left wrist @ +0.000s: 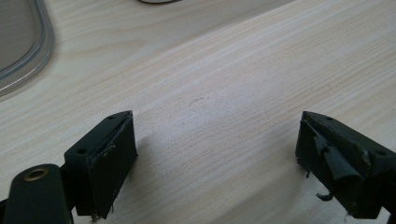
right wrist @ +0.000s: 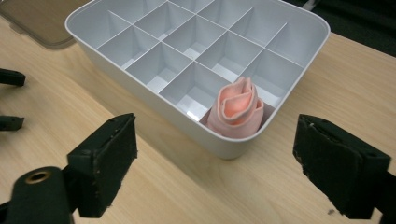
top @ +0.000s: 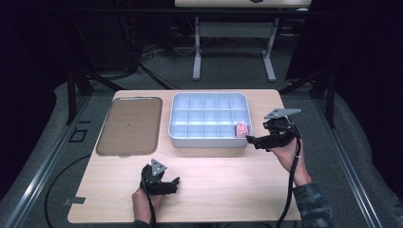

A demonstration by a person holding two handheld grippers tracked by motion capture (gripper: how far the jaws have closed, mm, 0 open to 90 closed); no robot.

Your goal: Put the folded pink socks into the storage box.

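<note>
A white divided tray (top: 209, 95) sits at the back middle of the wooden table. A rolled pink cloth (top: 242, 129) stands upright in its near right corner compartment. My right gripper (top: 259, 141) hovers just right of that corner, open, with nothing between its jaws. In the right gripper view the pink cloth (right wrist: 236, 109) lies beyond the open right gripper (right wrist: 215, 154), inside the tray (right wrist: 121, 70). My left gripper (top: 173, 185) rests low near the table's front edge, open and empty. The left gripper (left wrist: 217, 135) looks onto bare wood.
A clear greyish lid (top: 129, 126) lies flat left of the tray, and its rounded edge (left wrist: 23, 46) shows in the left gripper view. The tray's other compartments hold nothing. Bare tabletop (top: 228, 175) spreads between the two hands. A second table stands behind.
</note>
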